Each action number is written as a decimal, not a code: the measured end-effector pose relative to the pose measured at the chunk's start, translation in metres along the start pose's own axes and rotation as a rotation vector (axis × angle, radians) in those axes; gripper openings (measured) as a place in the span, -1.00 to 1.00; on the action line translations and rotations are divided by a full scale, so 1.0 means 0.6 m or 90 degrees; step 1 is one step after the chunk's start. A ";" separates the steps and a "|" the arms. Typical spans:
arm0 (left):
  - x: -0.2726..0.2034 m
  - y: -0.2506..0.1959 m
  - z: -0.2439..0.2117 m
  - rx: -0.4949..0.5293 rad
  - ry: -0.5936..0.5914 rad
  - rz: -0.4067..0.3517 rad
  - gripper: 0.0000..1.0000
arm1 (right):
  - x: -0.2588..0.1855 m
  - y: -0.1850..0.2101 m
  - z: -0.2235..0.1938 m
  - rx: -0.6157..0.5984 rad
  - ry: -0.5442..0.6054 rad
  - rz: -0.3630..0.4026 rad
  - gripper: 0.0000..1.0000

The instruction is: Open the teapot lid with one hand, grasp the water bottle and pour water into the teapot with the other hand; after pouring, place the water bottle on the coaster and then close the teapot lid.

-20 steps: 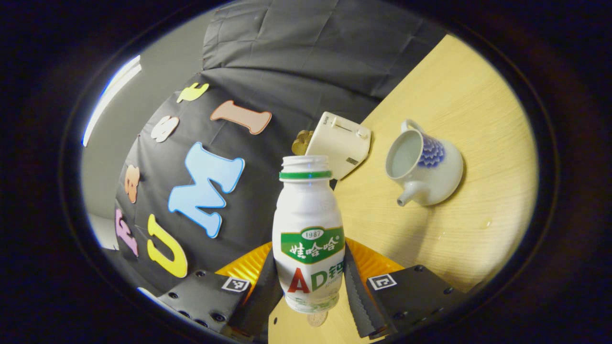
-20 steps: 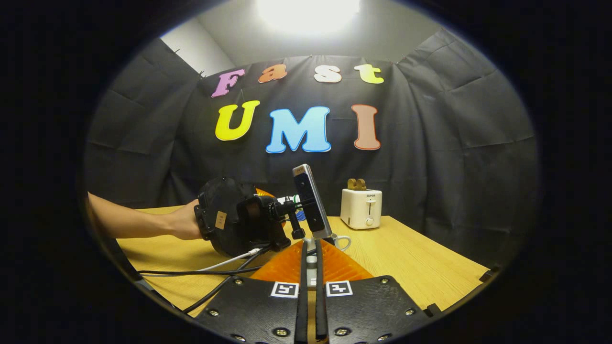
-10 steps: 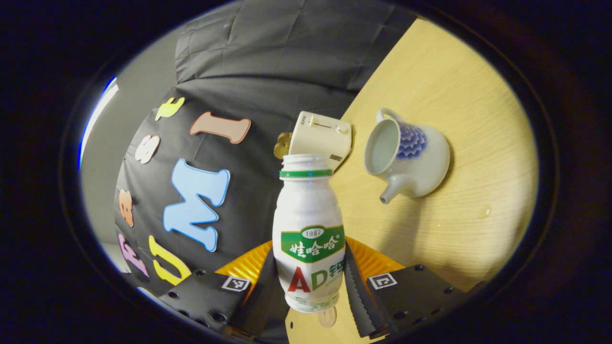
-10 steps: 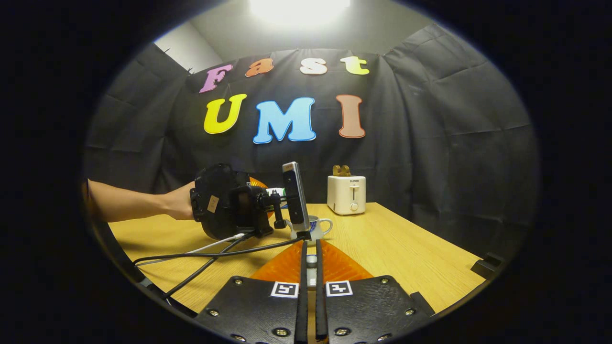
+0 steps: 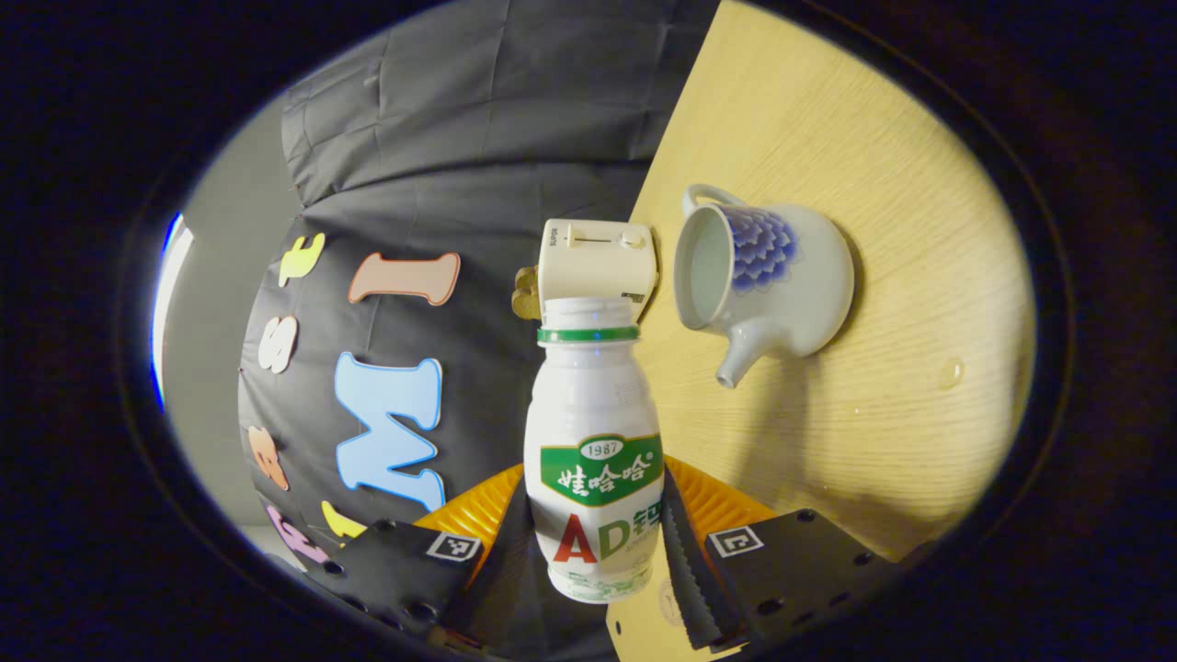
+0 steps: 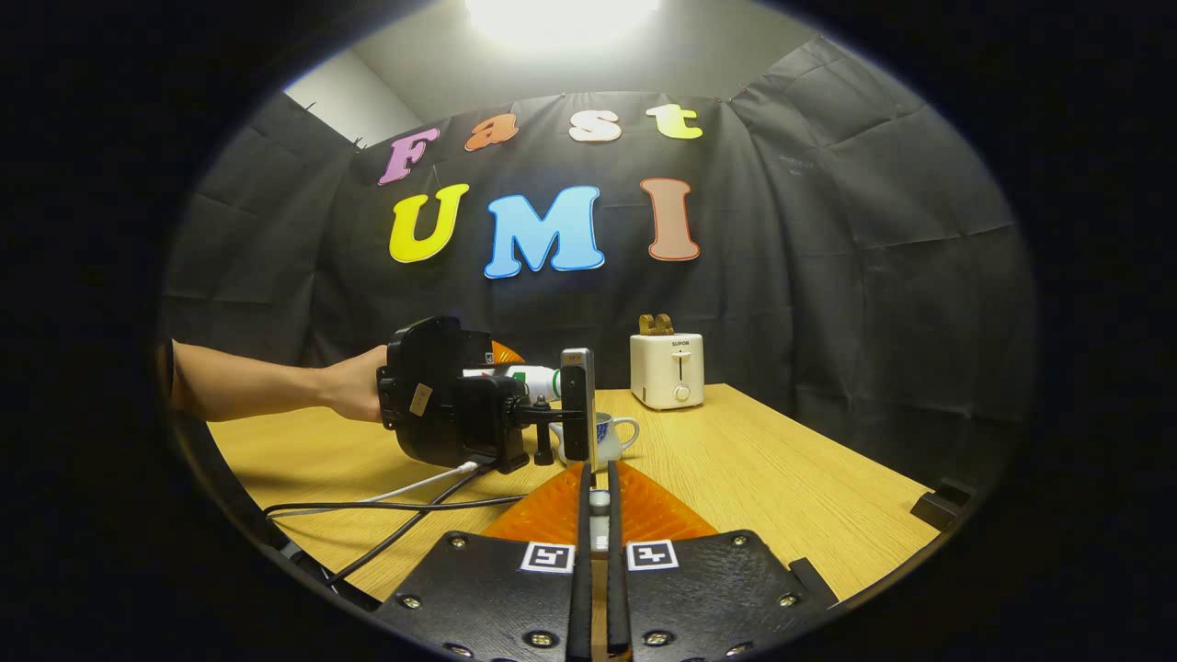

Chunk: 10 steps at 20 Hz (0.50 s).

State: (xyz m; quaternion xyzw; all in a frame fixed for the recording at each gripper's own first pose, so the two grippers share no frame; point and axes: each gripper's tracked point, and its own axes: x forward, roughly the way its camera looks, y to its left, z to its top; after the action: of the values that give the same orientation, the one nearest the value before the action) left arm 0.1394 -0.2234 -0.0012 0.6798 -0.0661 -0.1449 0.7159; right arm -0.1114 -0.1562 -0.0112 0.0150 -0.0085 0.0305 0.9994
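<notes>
The left tool clamps the base of a white plastic water bottle, both ridged fingers pressed to its sides, the uncapped neck tipped toward the teapot. The glazed ceramic pot, round-bellied with a blue scale pattern, loop handle and short spout, stands open on the pale wood-grain counter, its lid off. The bottle mouth appears just short of the opening, so pouring looks about to begin; setting the bottle on a coaster and closing the lid remain. The right tool has its fingers drawn nearly together around a small pale object, possibly the lid's knob; that cannot be confirmed. A boxy cream toaster sits at the counter's back edge.
</notes>
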 end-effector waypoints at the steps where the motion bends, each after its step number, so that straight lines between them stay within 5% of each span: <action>1: 0.000 0.002 0.000 0.014 -0.001 0.002 0.59 | 0.000 0.000 0.001 0.001 -0.001 0.000 -0.87; 10: 0.007 0.007 -0.004 0.097 0.003 0.001 0.50 | -0.001 -0.001 0.001 0.000 -0.001 0.001 -0.87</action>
State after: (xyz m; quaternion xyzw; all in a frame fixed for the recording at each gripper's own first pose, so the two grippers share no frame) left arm 0.1445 -0.2220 0.0022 0.7324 -0.0757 -0.1375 0.6626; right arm -0.1122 -0.1566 -0.0108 0.0154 -0.0091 0.0311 0.9994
